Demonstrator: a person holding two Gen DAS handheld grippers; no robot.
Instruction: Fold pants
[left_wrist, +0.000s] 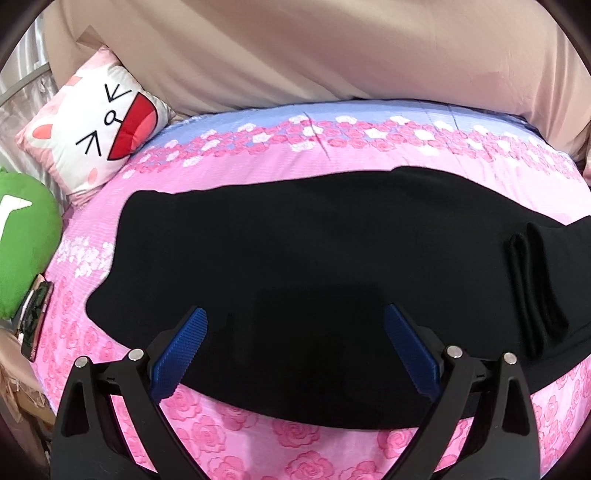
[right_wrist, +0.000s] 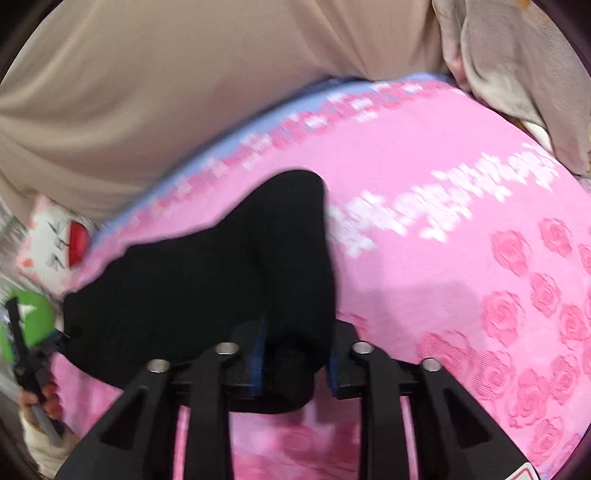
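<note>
Black pants (left_wrist: 295, 258) lie stretched sideways across a pink rose-print bedspread (left_wrist: 229, 439), with one end bunched into thick folds (left_wrist: 532, 288) at the right of the left wrist view. The left gripper (left_wrist: 295, 332) hangs over the near edge of the pants, its blue ribbed fingers (left_wrist: 181, 354) spread wide with only flat cloth beneath the gap; nothing is grasped. The right gripper (right_wrist: 295, 360) has a lifted wad of the pants (right_wrist: 288, 302) between its narrowly set jaws; the blue pads appear to press on the fabric, though motion blur leaves contact on the right pad uncertain. At the far left of the bed sit a cat-face pillow (left_wrist: 99, 125) and a green plush (left_wrist: 26, 240). A beige sheet (left_wrist: 295, 51) rises behind the bed.
</note>
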